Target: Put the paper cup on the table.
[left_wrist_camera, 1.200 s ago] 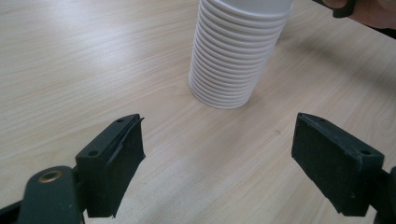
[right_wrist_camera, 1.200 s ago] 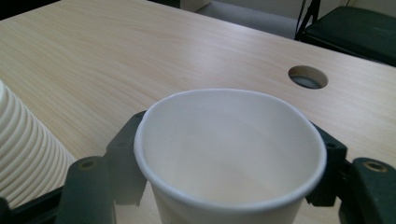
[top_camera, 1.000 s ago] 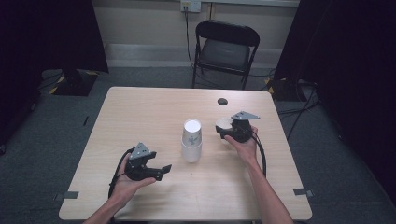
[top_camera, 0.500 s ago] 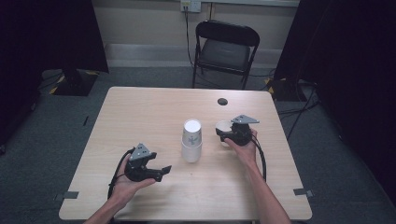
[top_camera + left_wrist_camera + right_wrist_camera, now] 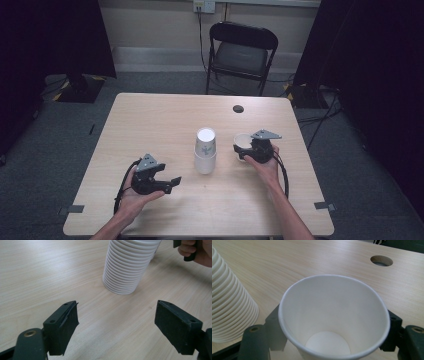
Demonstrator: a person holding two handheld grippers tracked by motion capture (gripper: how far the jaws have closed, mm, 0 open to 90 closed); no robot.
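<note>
Nearest me, the left gripper (image 5: 172, 181) hangs over the table (image 5: 150, 125) with its jaws spread wide and nothing between them, aimed at the stack of cups (image 5: 205, 150) a little beyond. To the right of that stack, the right gripper (image 5: 241, 150) has a single paper cup (image 5: 334, 317) standing mouth-up between its jaws, set down near the stack. Those jaws have just been opening around the cup, and I can't tell if the pads press it now. That looks like a release: one cup separated and placed. Farther off, the hole (image 5: 238, 108) and the chair (image 5: 240, 55).
</note>
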